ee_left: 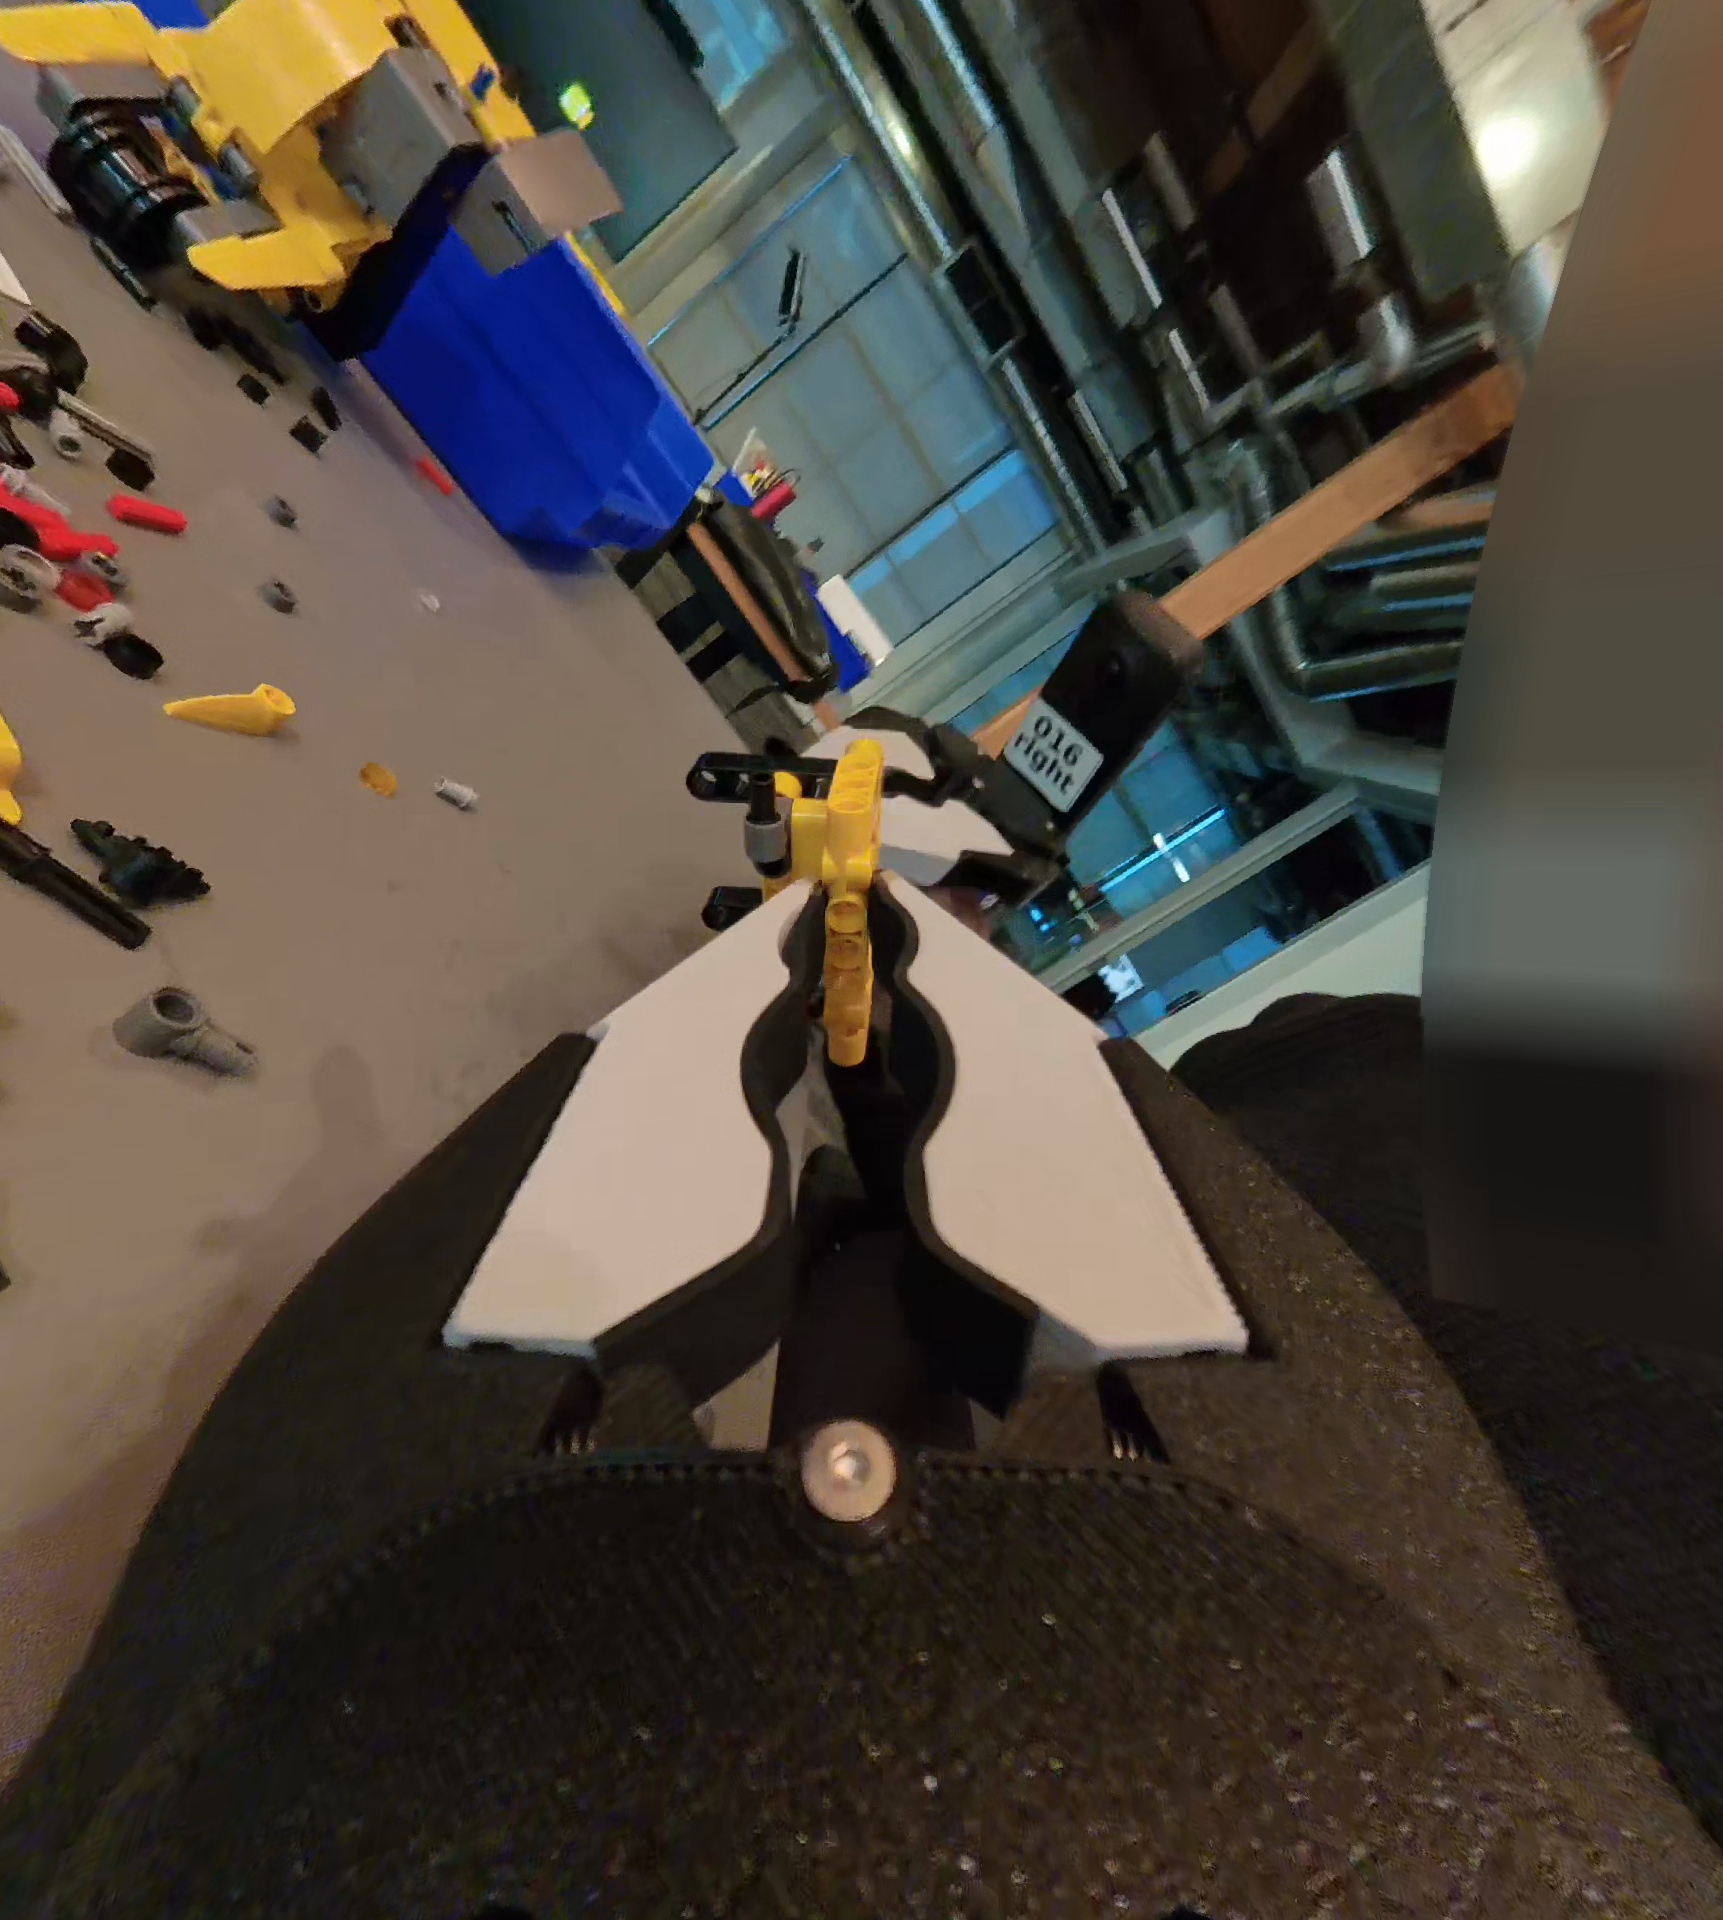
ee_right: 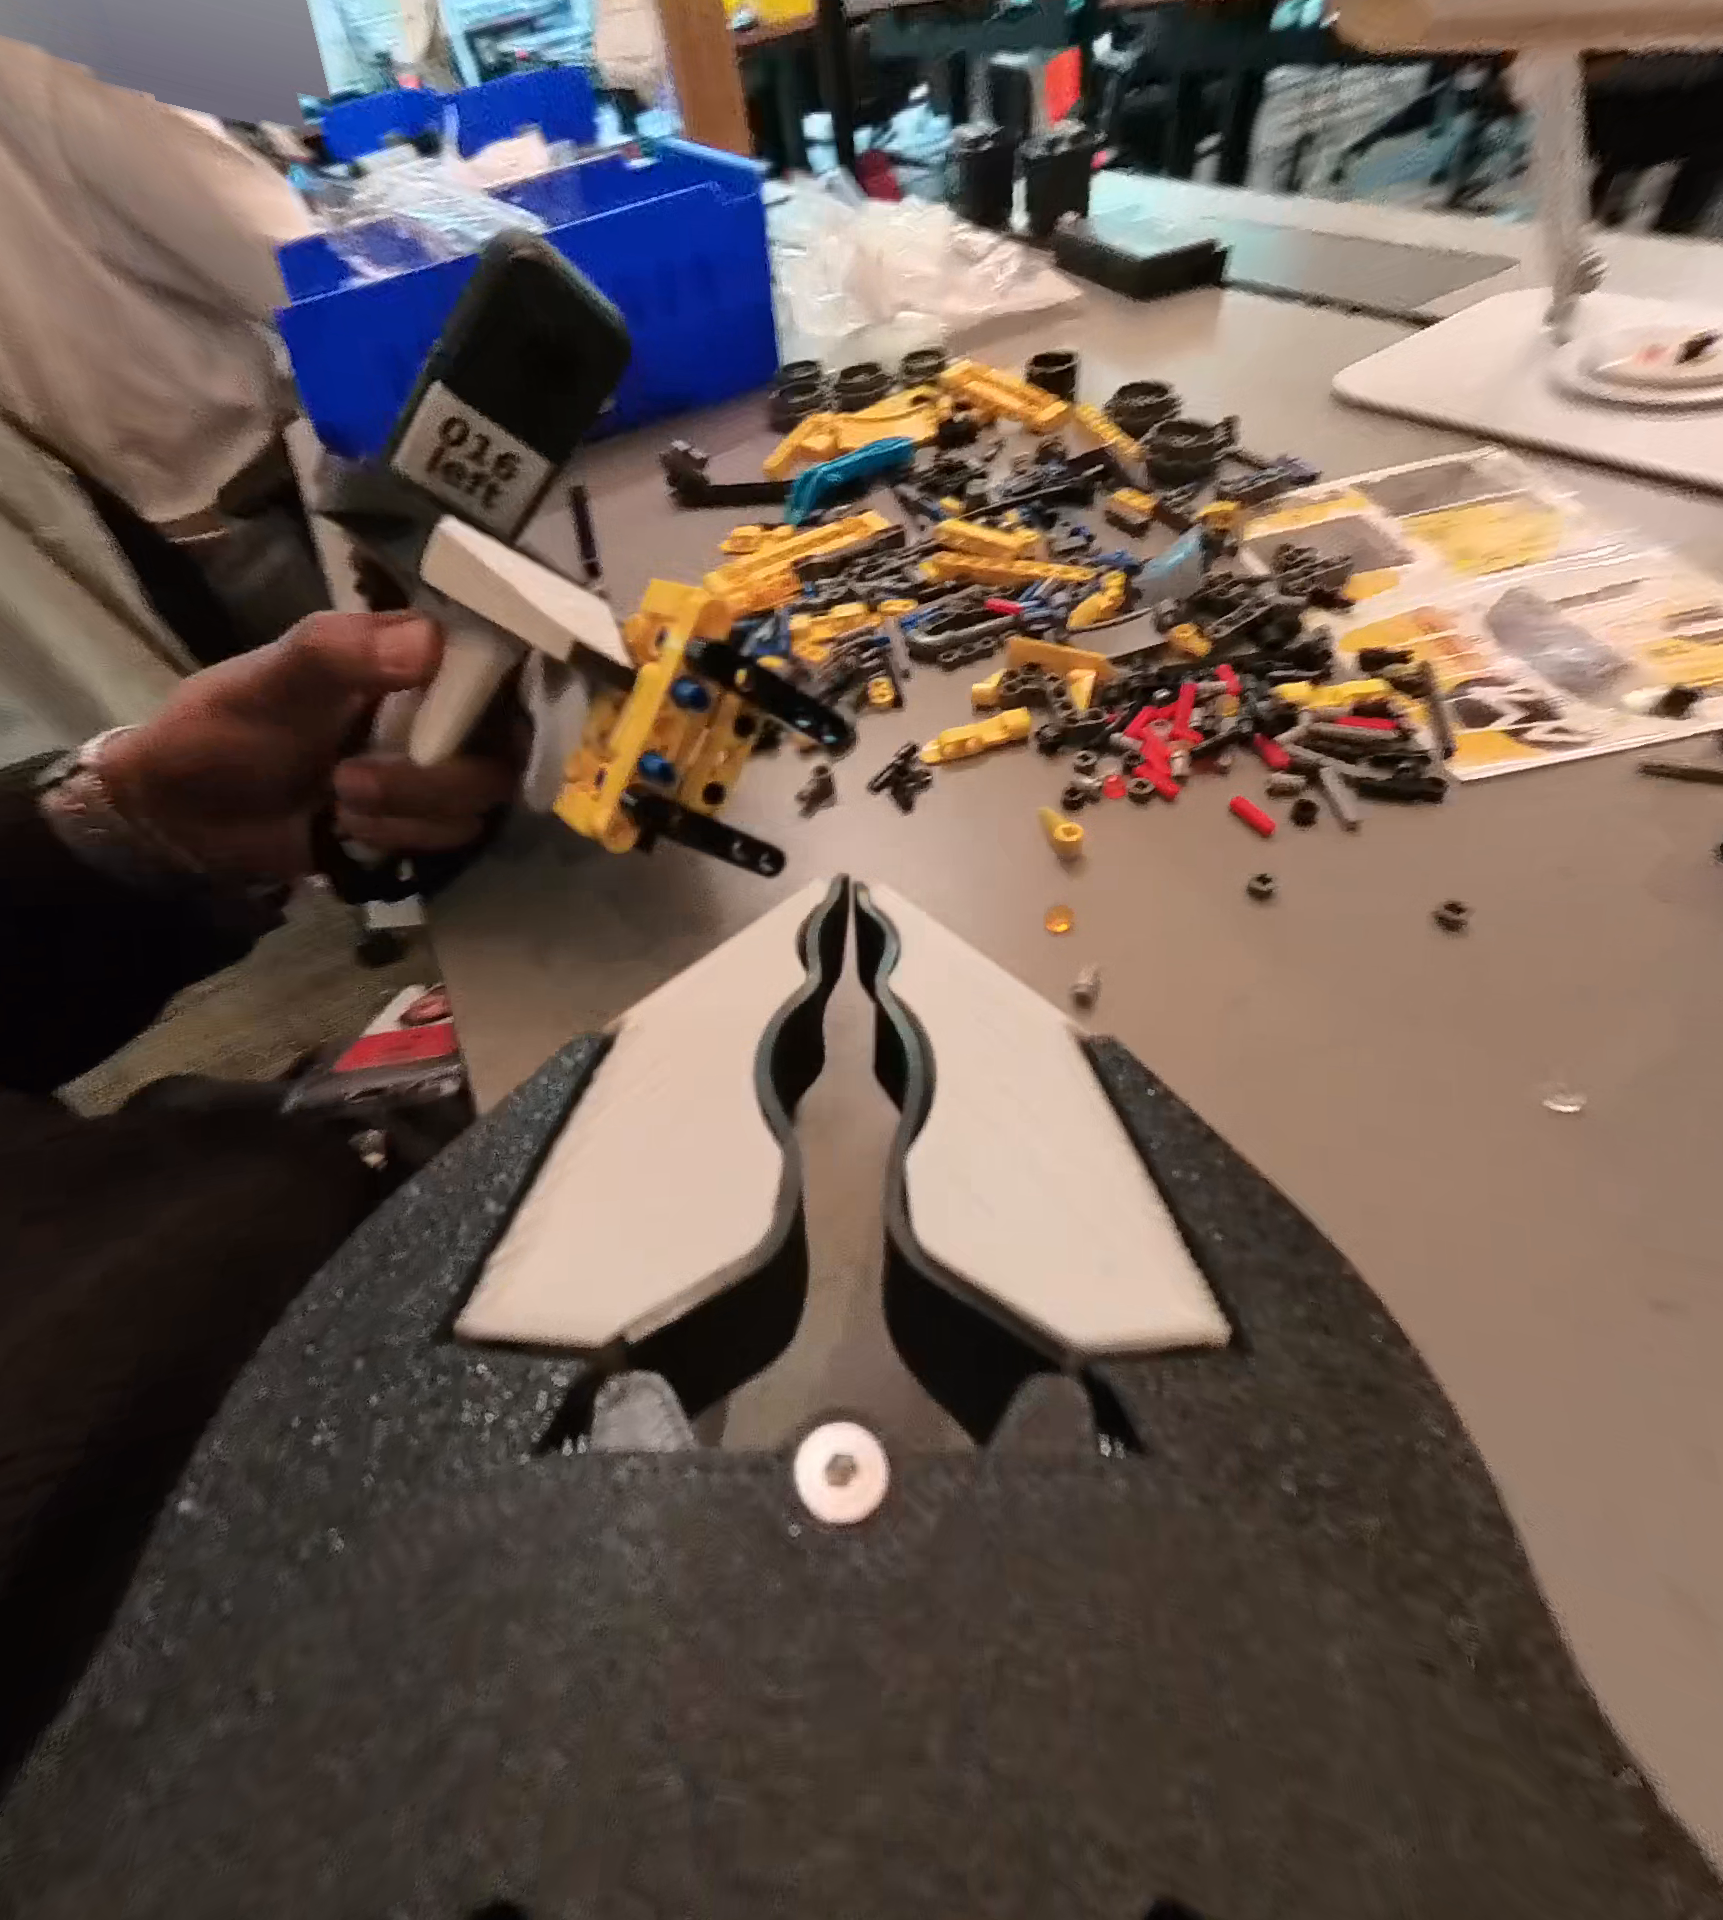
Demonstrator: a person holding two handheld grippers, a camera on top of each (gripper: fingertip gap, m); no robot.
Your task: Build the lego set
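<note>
Left wrist view: left gripper [ee_left: 844, 914] clamped on yellow brick assembly [ee_left: 841, 831], its beam pinched between the tips and sticking out past them above the grey table [ee_left: 421, 935]; right wrist view: right gripper [ee_right: 851, 894] closed, tips touching, empty, the assembly [ee_right: 665, 727] just ahead-left, parts pile [ee_right: 1096, 623] beyond.

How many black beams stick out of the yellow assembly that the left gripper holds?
2. The upper black beam leaves the yellow assembly at its upper part; the lower black beam leaves at its bottom end. The left gripper may hide others.
</note>
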